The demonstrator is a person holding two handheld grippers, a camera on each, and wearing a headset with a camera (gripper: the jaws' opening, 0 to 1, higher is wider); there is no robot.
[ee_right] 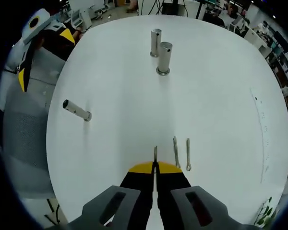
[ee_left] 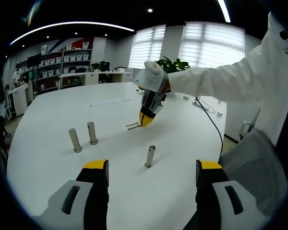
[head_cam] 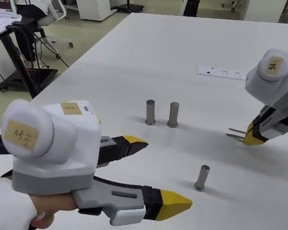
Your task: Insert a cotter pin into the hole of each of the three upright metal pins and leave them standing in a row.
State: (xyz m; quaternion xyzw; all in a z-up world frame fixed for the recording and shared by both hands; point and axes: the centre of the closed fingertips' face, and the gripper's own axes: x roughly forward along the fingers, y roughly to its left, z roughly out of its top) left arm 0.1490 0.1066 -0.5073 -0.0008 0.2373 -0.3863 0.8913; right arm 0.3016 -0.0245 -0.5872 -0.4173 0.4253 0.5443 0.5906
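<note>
While the 3 metal pins stand bare on the white table (head_cam: 158,57), the pickup of the first cotter pin (ee_right: 155,152) looks to be the step in hand. The right gripper (ee_right: 155,167) sits low at the right with its jaws pressed together on that pin's end. I cannot tell whether the pin is clear of the table. 2 spare cotter pins (ee_right: 175,153) lie just beside it. The far-left metal pin (head_cam: 150,112) and far-right metal pin (head_cam: 173,115) stand close together, and the near metal pin (head_cam: 201,178) stands apart. The left gripper (head_cam: 156,172) hovers near left, jaws spread, holding nothing. Next, I judge, the cotter needs lining up with a cross hole while the left gripper steadies the upright.
</note>
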